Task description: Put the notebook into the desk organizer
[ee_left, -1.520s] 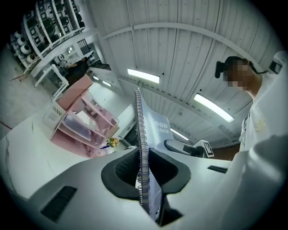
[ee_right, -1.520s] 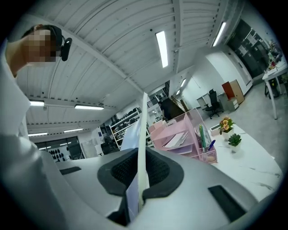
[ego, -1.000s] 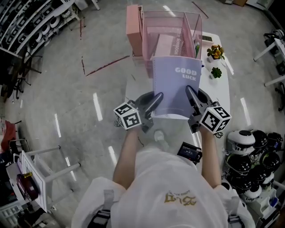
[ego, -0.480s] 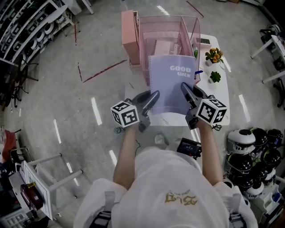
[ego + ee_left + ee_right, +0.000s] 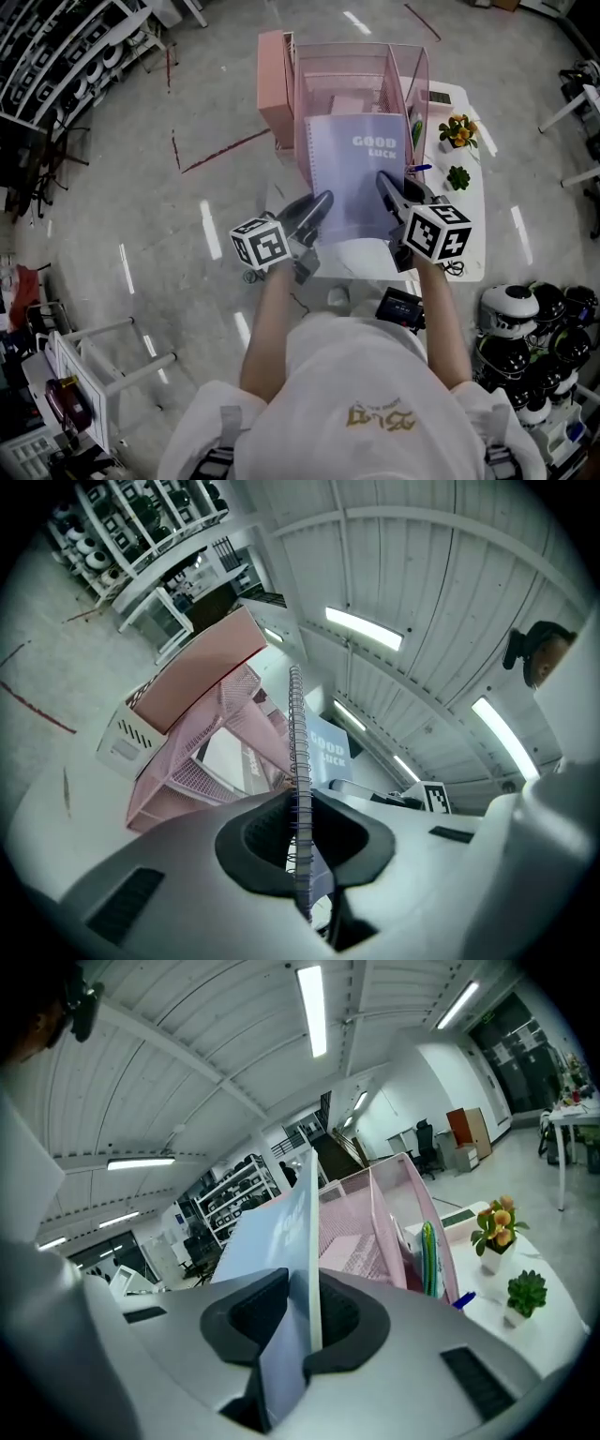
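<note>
A lilac spiral notebook (image 5: 361,183) printed "GOOD LUCK" is held upright between both grippers, its top edge at the front of the pink mesh desk organizer (image 5: 356,66). My left gripper (image 5: 319,204) is shut on the notebook's spiral edge (image 5: 298,761), with the wire coil running between the jaws of the left gripper (image 5: 302,855). My right gripper (image 5: 386,187) holds the opposite edge of the notebook (image 5: 281,1241). The jaws of the right gripper (image 5: 309,1326) are opening, with the cover still between them. Pink books stand inside the organizer.
The organizer stands on a small white table (image 5: 469,202). To its right are an orange-flowered plant (image 5: 457,108), a small green plant (image 5: 458,176) and pens (image 5: 413,127). A pink box (image 5: 274,66) stands left of it. A black device (image 5: 401,307) and helmets (image 5: 534,328) lie nearby.
Both grippers have carried the notebook forward and up toward the organizer. Its top edge now reaches the organizer's front opening.
</note>
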Demonstrator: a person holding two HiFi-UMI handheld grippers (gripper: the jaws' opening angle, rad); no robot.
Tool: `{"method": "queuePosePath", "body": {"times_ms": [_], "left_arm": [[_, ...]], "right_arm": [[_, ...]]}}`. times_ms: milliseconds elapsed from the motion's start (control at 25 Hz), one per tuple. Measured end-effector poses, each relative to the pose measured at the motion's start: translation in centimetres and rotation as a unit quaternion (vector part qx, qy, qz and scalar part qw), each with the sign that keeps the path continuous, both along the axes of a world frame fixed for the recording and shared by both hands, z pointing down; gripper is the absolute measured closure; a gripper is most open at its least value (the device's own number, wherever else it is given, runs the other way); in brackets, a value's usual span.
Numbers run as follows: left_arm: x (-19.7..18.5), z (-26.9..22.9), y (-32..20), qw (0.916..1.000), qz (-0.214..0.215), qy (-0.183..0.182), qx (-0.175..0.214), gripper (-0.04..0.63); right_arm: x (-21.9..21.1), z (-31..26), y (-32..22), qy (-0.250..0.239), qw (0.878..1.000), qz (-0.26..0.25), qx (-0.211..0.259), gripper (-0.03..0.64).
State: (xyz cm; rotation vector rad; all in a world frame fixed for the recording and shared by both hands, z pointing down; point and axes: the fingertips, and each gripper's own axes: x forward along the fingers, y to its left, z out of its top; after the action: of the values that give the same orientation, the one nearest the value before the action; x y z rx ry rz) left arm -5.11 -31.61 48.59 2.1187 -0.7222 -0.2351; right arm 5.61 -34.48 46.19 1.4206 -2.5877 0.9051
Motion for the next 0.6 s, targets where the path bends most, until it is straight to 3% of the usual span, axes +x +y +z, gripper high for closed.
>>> {"method": "queuePosePath", "body": {"times_ms": [320,600], "left_arm": [[-0.4,-2.4,-3.1,0.9984,-0.039,0.019,-0.037,0.548],[-0.7,-4.3,-5.1,0.9964,-0.072,0.008,-0.044,0.549]], "right_arm": [[-0.6,-2.1,-3.3,0.033,0.999,-0.016,-0.004,0.540],[-1.0,-2.9,-5.2,0.005,0.999,-0.019,-0.025,0.543]]}}
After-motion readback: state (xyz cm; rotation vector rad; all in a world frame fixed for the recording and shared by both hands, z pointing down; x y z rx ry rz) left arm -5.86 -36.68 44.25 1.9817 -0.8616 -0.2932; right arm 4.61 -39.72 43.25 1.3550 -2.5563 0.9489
